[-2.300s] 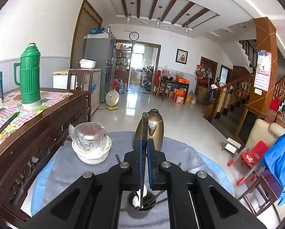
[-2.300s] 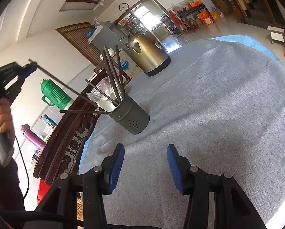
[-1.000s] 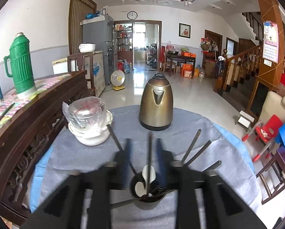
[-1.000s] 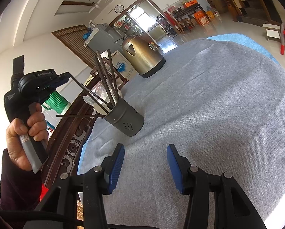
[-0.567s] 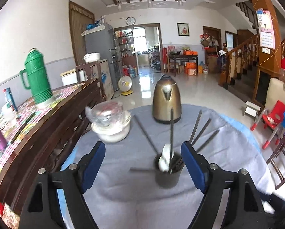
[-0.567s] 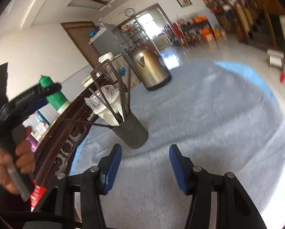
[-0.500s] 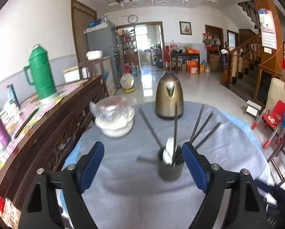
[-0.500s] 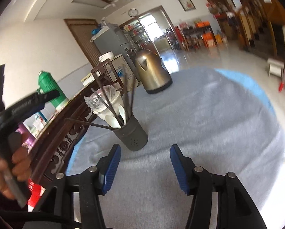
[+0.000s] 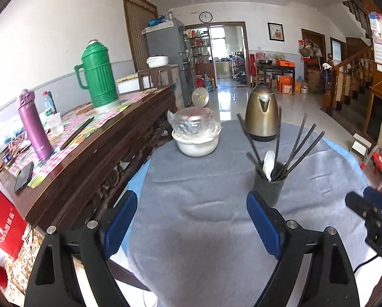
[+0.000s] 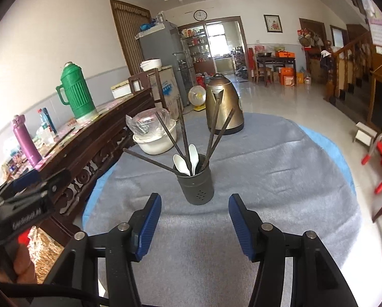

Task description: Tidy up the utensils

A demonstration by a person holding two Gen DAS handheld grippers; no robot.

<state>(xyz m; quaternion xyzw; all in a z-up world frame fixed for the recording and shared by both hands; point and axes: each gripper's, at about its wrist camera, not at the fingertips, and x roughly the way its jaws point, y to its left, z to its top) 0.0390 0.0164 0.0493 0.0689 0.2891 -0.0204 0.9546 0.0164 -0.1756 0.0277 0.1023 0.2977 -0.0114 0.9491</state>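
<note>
A dark metal utensil holder (image 10: 196,188) stands upright on the grey cloth of the round table (image 10: 267,179). It holds several dark chopsticks (image 10: 215,130) fanned out and two white spoons (image 10: 183,165). It also shows in the left wrist view (image 9: 269,188), right of centre. My left gripper (image 9: 191,220) is open and empty, low over the near part of the cloth. My right gripper (image 10: 194,223) is open and empty, just in front of the holder.
A bronze kettle (image 10: 223,105) stands behind the holder. A white bowl with a plastic-wrapped lid (image 10: 154,134) sits at the table's left. A dark wooden sideboard (image 9: 88,140) on the left carries a green thermos (image 9: 96,79) and a purple bottle (image 9: 33,134).
My left gripper let go of a chopstick into the holder, opened and pulled back and to the left. My right gripper swung round to face the holder squarely.
</note>
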